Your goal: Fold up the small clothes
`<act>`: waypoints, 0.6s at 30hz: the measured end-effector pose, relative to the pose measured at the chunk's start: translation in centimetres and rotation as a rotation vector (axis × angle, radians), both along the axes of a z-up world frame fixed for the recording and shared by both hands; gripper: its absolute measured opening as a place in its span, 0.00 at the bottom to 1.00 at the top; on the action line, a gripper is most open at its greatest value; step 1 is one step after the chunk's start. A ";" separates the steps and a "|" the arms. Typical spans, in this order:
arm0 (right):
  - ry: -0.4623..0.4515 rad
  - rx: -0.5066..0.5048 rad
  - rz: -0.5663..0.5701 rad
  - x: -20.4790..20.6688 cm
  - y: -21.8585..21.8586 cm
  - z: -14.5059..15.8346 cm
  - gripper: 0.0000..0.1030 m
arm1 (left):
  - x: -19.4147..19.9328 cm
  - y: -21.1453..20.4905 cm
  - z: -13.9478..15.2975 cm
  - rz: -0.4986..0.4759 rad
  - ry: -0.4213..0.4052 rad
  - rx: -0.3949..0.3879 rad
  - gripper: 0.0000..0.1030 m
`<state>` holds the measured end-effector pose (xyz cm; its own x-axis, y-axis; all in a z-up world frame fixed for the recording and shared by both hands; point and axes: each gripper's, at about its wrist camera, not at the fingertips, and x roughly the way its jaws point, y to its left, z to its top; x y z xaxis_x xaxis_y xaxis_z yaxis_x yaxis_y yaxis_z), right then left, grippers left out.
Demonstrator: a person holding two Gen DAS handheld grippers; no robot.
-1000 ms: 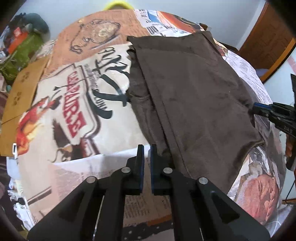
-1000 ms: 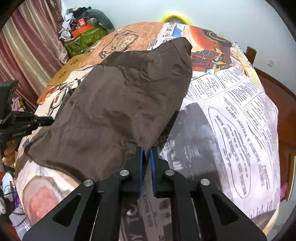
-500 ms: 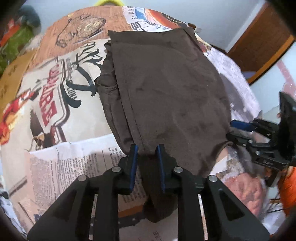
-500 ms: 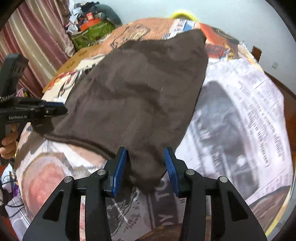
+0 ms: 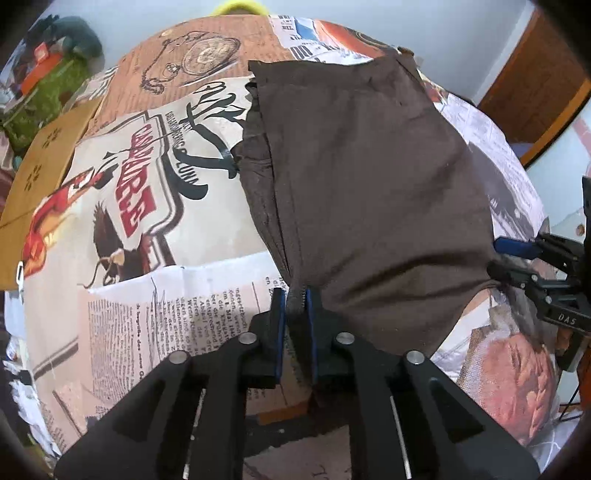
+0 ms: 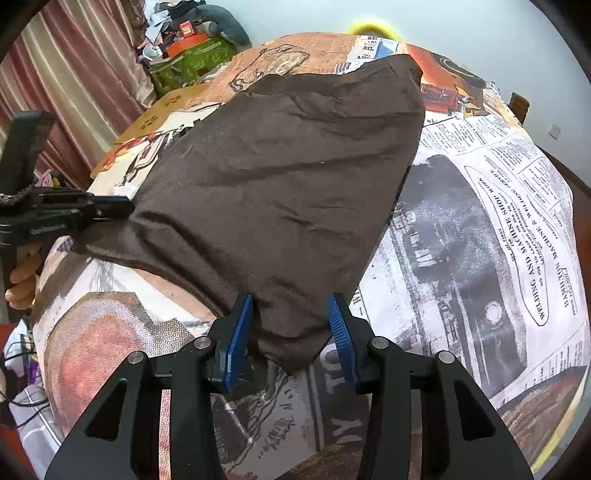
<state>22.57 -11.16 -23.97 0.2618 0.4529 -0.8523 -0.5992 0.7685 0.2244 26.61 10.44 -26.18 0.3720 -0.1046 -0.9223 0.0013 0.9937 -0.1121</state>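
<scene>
A dark brown garment (image 5: 362, 177) lies folded lengthwise on a table covered with printed newspaper-pattern cloth (image 5: 155, 295). My left gripper (image 5: 294, 302) is shut on the garment's near left corner. In the right wrist view the same garment (image 6: 280, 192) spreads away from me, and my right gripper (image 6: 290, 321) is open with the near right corner of the garment between its blue pads, which stand apart from it. The left gripper also shows in the right wrist view (image 6: 122, 208), pinching the cloth. The right gripper also shows in the left wrist view (image 5: 502, 254).
A cardboard sheet (image 5: 40, 173) lies at the table's far left edge. Green bags and clutter (image 6: 184, 55) stand beyond the table by a striped curtain (image 6: 74, 81). A wooden door (image 5: 535, 81) is at the right. A yellow object (image 6: 373, 29) sits past the far edge.
Both grippers moved forward onto the garment's near corners. My left gripper opened, then shut on the left corner. My right gripper opened wide around the right corner.
</scene>
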 end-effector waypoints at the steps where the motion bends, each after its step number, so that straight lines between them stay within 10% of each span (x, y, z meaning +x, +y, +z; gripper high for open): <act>1: -0.001 0.000 0.000 -0.1 0.0 0.1 0.38 | 0.0 0.2 0.1 0.009 0.002 0.005 0.21; 18: -0.079 -0.099 0.065 -3.0 -1.0 1.4 0.55 | -4.2 -2.3 4.0 -0.120 -0.118 0.145 0.78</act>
<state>19.60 -12.13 -22.57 0.3032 0.3853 -0.8716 -0.6609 0.7439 0.0990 22.39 8.16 -22.20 0.4715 -0.0244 -0.8815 0.1252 0.9913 0.0395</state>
